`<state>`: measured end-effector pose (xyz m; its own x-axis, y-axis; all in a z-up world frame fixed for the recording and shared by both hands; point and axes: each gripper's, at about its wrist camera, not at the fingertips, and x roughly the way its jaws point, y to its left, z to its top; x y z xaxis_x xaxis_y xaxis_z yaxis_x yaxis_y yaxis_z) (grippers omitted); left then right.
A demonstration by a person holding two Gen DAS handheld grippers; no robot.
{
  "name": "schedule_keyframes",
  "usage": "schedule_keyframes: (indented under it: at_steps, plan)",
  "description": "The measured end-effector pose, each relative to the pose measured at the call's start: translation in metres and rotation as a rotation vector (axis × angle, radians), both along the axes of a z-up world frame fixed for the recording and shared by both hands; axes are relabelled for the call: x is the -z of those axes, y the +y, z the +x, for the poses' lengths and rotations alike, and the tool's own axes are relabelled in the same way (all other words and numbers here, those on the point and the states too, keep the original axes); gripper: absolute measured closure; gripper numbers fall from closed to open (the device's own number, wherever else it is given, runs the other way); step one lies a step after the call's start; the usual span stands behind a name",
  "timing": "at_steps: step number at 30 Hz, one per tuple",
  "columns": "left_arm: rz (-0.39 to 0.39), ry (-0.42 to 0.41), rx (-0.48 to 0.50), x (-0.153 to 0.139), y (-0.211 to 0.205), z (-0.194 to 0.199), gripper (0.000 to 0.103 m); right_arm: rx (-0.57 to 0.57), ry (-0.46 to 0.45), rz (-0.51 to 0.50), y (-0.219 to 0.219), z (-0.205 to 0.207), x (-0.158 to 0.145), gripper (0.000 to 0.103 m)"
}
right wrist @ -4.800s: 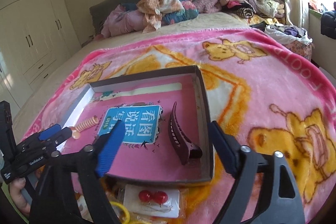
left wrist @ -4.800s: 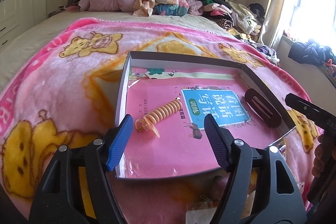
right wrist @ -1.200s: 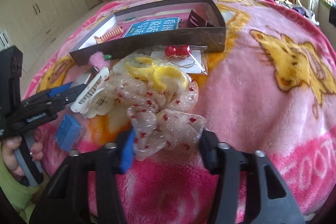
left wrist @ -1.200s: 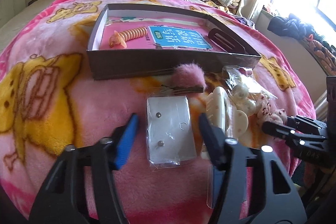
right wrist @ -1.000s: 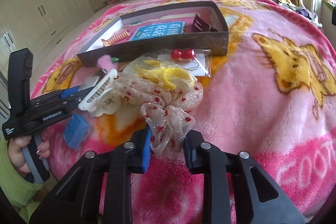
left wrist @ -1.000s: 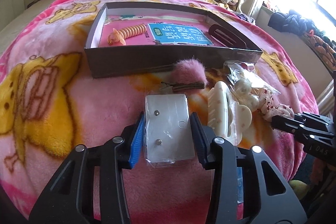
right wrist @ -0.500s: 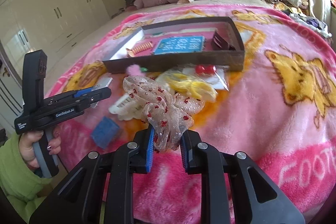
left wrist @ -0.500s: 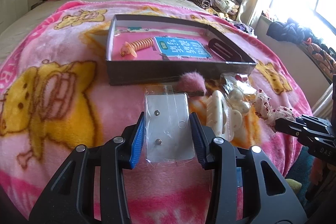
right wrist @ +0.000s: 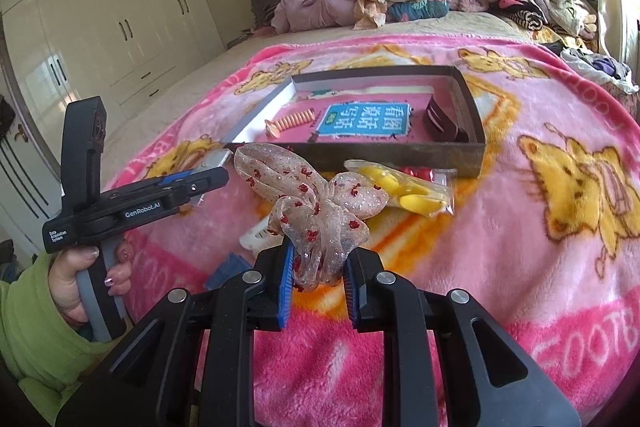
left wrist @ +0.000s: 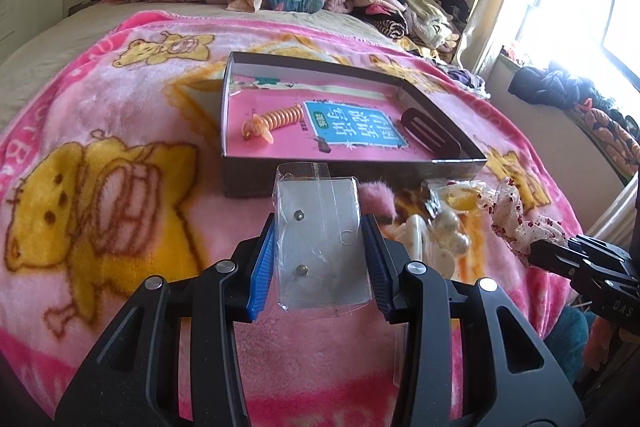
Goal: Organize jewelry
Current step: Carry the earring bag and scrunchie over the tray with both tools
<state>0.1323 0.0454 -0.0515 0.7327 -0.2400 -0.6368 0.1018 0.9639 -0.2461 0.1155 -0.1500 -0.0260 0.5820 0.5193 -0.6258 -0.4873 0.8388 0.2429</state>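
At 6 o'clock of each wrist view sits that hand's own claw, both loaded: left gripper clenched on the side edges of a clear-sleeved earring card, two studs showing on it; right gripper clamped on the tail of a sheer glitter bow with red specks, loops standing up over the jaws. Both items look lifted clear of the pink bear blanket. Target, as I judge it, is the shallow dark box at 12 o'clock, already holding an orange spiral hair tie toward 10 o'clock, a dark brown hair clip by the 3 o'clock wall, and a blue label mid-floor. Step in hand: carry both pieces over the near wall and set them down inside. To do it well: keep the card level so it doesn't slip out of the edge pinch; get over the wall before lowering, since the card's far end sits just short of it; aim the card at bare floor between tie and label, the bow at free space short of the clip. Stagger the hands or keep them apart, left at 11, right at 1. Release only once each piece rests on the floor. Leftovers on the blanket at 3 o'clock of the left view: cream claw clip, pink pompom, yellow pieces in a bag.
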Motion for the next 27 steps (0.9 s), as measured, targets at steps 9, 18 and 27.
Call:
schedule_keyframes:
  at_steps: [9, 18, 27]
  plan:
    - [-0.020, -0.018, 0.005, -0.006, -0.006, 0.011, 0.070, 0.022, -0.061, -0.031, 0.003, 0.013, -0.014, 0.083]
    - [-0.023, -0.036, 0.010, -0.013, -0.010, 0.026, 0.070, 0.071, -0.096, -0.030, -0.012, 0.033, -0.027, 0.083]
    - [-0.022, -0.058, 0.008, -0.019, -0.013, 0.045, 0.070, 0.107, -0.106, -0.054, -0.019, 0.052, -0.029, 0.083]
